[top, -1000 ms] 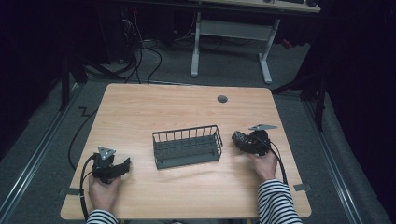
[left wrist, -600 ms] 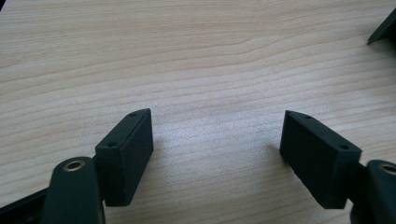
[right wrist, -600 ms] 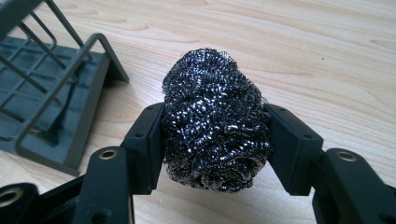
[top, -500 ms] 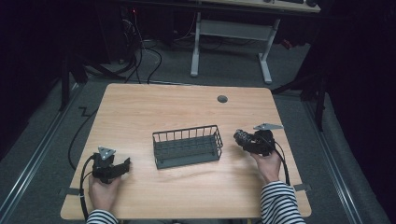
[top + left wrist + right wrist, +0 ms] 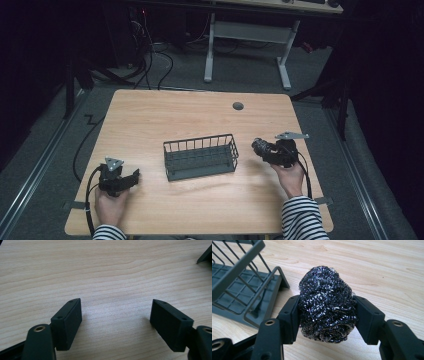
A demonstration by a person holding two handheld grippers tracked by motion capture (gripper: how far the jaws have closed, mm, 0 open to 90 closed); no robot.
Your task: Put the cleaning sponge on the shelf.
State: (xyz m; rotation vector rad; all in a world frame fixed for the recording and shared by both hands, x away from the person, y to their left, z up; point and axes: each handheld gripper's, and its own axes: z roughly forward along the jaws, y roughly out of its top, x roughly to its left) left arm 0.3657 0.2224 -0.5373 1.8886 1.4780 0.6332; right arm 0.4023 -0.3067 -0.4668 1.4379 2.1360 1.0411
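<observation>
A dark steel-wool scourer (image 5: pixel 327 305) sits squeezed between the jaws of my right gripper (image 5: pixel 325 315), which is shut on it just above the wooden table. In the high view the right gripper (image 5: pixel 265 149) hovers to the right of a dark wire basket (image 5: pixel 201 156), with the scourer (image 5: pixel 259 146) at its tip pointing toward the basket. The basket's corner (image 5: pixel 242 282) appears at the left of the right gripper view. My left gripper (image 5: pixel 131 178) rests at the table's front left, open, its jaws wide apart over bare wood (image 5: pixel 115 312) with nothing between them.
A round cable hole (image 5: pixel 238 106) lies at the far side of the table (image 5: pixel 200 120). Cables trail from both grippers off the front edge. A white desk frame (image 5: pixel 250 35) and floor cables stand beyond the table.
The right gripper with the scourer has shifted slightly to the right and toward the front, away from the basket. The left gripper has stayed put.
</observation>
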